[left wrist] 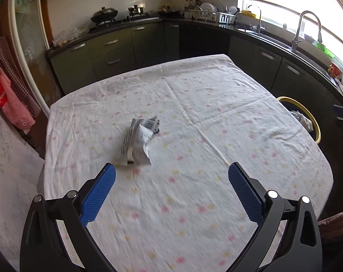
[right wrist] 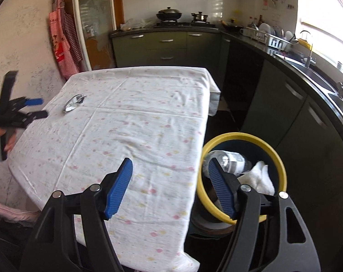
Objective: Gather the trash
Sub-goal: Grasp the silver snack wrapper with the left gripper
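Observation:
A crumpled silver and black-striped wrapper (left wrist: 138,142) lies on the table's white flowered cloth (left wrist: 194,117), just beyond and left of my left gripper (left wrist: 171,174), which is open and empty above the cloth. The wrapper also shows in the right wrist view (right wrist: 73,105) at the table's far left. My right gripper (right wrist: 170,170) is open and empty over the table's right edge. A yellow-rimmed trash bin (right wrist: 278,156) stands on the floor beside the table, with a plastic bottle (right wrist: 230,158) and white tissue (right wrist: 260,176) inside. The bin rim also shows in the left wrist view (left wrist: 307,115).
My left gripper appears in the right wrist view (right wrist: 38,107), blurred, beside the wrapper. Dark kitchen cabinets (right wrist: 296,113) and a counter with a sink run along the right and back. A dish rack (left wrist: 213,14) and stove pots (left wrist: 103,13) sit on the counter. Red aprons (right wrist: 62,43) hang on the left wall.

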A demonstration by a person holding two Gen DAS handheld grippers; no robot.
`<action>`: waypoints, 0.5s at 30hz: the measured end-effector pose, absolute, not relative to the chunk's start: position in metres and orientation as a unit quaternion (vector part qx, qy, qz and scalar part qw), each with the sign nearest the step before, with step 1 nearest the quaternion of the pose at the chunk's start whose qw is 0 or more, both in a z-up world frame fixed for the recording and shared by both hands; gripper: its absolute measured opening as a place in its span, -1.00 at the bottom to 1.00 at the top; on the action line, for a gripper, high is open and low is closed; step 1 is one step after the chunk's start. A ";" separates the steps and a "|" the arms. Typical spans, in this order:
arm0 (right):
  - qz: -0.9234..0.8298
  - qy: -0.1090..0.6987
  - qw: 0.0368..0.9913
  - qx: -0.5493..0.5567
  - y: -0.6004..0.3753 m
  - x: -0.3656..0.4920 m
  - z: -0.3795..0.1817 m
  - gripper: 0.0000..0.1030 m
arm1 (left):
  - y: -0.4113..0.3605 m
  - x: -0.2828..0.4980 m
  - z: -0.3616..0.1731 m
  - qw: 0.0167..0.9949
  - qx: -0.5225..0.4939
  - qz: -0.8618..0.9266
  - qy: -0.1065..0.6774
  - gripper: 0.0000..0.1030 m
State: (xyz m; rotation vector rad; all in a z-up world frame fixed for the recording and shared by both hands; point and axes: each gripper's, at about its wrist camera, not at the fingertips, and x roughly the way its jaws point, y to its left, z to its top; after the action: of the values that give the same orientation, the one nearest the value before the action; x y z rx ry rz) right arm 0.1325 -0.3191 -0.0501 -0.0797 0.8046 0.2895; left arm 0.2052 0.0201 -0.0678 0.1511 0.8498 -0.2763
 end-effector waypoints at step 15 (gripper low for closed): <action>0.157 0.415 0.895 -0.037 -0.299 0.144 -0.066 0.35 | 0.042 0.313 -0.133 0.854 0.062 -0.140 0.497 0.68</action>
State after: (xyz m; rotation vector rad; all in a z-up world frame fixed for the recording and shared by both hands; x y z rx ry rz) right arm 0.1435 -0.2989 -0.0655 -0.0762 0.8611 0.3257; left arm 0.3129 0.0420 -0.1328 0.1302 1.0447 -0.2937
